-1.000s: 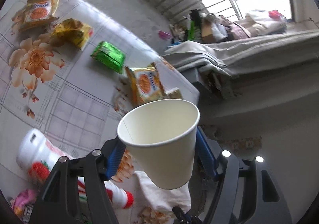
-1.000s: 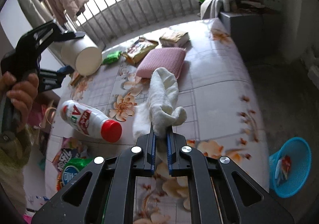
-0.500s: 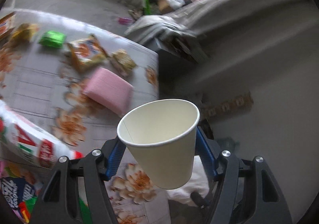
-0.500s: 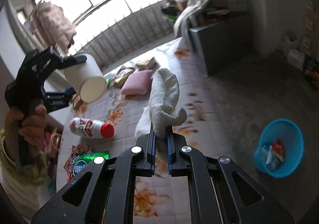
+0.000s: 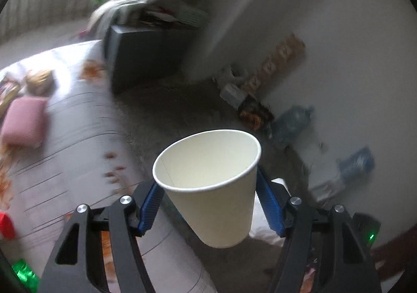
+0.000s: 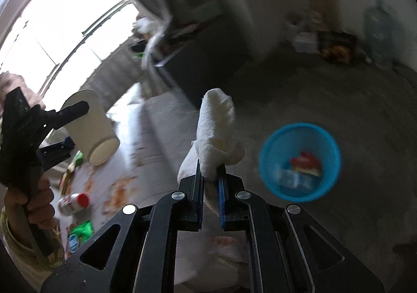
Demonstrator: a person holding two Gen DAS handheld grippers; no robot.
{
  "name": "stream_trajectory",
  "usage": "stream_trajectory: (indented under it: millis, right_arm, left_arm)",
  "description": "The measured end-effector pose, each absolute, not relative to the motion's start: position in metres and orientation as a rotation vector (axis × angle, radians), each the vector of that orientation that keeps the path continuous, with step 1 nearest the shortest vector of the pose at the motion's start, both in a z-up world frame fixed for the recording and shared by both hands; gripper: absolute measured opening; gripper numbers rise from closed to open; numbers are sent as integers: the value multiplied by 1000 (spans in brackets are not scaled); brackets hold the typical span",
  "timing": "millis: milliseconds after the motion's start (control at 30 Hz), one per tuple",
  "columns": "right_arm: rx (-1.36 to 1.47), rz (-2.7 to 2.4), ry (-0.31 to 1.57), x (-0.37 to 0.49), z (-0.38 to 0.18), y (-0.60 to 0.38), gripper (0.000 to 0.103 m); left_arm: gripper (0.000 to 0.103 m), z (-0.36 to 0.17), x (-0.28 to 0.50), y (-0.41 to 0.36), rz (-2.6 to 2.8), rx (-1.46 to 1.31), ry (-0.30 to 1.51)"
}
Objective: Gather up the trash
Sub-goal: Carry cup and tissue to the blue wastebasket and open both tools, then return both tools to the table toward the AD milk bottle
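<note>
My left gripper is shut on an empty white paper cup, held in the air past the table's edge, over the floor. The cup and the left gripper also show at the left of the right wrist view. My right gripper is shut on a crumpled white cloth, also lifted off the table. A blue trash basket with some wrappers in it stands on the floor, to the right of the cloth.
The flowered table holds a pink pad, a red-capped bottle and green packets. A dark cabinet, plastic bottles and clutter line the wall. The floor is grey concrete.
Both grippers have swung right, away from the table and out over the floor, still holding the cup and the cloth. The blue basket now sits closer to the right gripper.
</note>
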State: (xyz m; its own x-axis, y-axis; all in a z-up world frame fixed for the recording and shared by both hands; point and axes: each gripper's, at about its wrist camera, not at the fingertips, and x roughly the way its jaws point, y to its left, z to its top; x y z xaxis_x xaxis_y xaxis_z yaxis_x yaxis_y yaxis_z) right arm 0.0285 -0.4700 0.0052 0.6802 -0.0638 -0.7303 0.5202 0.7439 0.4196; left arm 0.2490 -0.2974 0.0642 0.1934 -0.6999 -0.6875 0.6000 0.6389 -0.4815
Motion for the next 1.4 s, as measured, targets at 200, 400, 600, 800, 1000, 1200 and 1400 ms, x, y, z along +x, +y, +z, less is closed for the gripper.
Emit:
stream_trajectory:
  millis: [200,400,600,800,1000,1200,1400]
  right_arm:
    - [788,-464,818,10,-46,-520,8]
    - [882,-546,901,16,-101,-557,8]
    - [962,-580,935,35,-151,-592,13]
    - [1054,-601,978,50,-203,-610,48]
    - [1061,-591,952,41,-194,-600,52]
    - [993,-581,901,27,-158,-587,58]
    - [905,-579,825,13,-105,-564,67]
  left_arm:
    - [66,15,226,-386,-966,61,1091]
    - [67,-49,221,-460,-963,198,1165]
    - [73,-112,228,-515,-915,302,1244]
    - [88,-143,241,-524,-811,347,1261]
    - [89,-123,242,-511,-825,303,1235]
    - [89,-78,227,-495,-871,271,1160]
    - [89,-14,199,-451,-994,245,1065]
